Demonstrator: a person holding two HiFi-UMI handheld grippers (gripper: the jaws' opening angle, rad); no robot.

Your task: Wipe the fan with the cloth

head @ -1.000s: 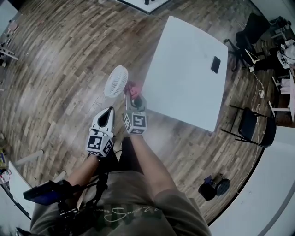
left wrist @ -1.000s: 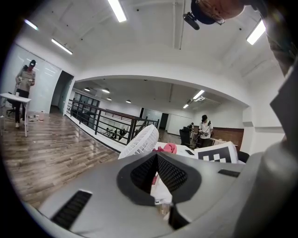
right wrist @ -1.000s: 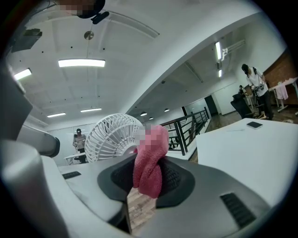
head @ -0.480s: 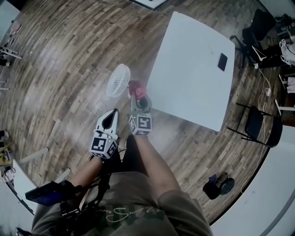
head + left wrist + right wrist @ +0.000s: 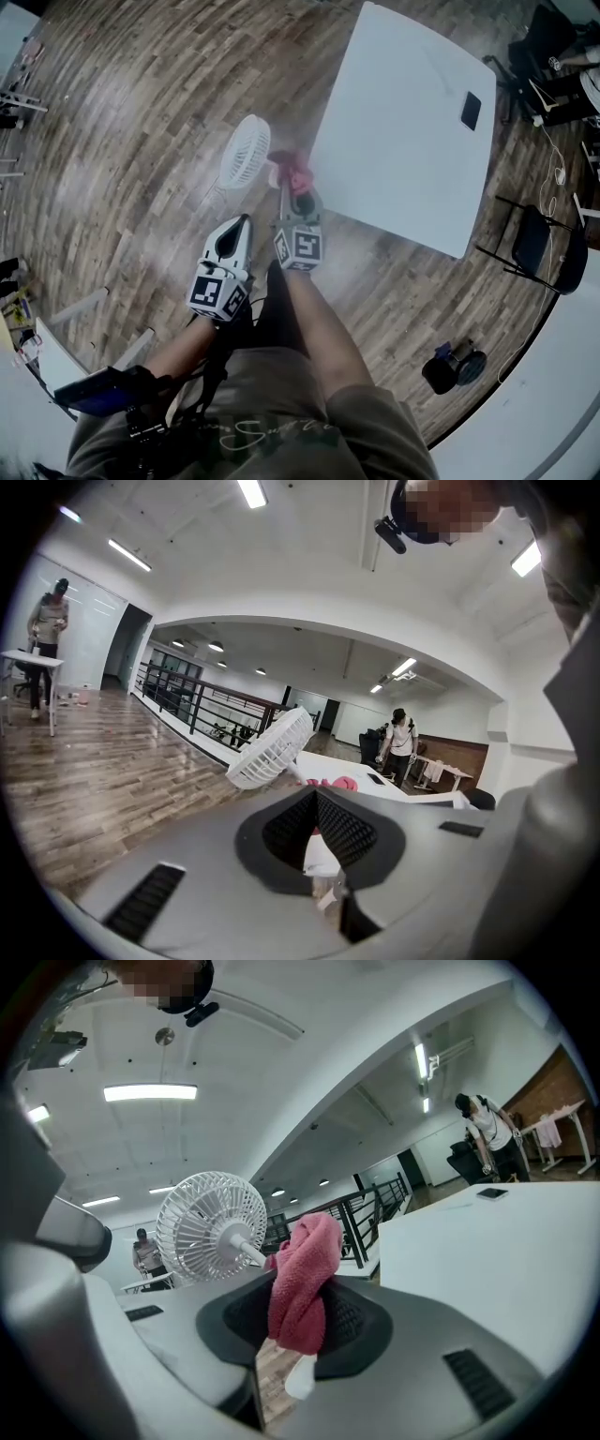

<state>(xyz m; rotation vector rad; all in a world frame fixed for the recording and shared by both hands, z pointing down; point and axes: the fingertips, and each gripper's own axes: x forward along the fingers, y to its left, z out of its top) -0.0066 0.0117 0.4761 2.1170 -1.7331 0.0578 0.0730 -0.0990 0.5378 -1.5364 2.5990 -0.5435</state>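
Right gripper gripping cloth (pink), fan beside

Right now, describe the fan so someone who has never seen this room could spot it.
Find the big white table on the wood floor. Just off its left corner in the head view is the small white fan, next to the pink cloth held in the right tongs. Its round cage of thin ribs sets it apart.

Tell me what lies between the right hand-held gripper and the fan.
Only the pink cloth, clamped in the right hand-held gripper, before the fan; right gripper view shows it.
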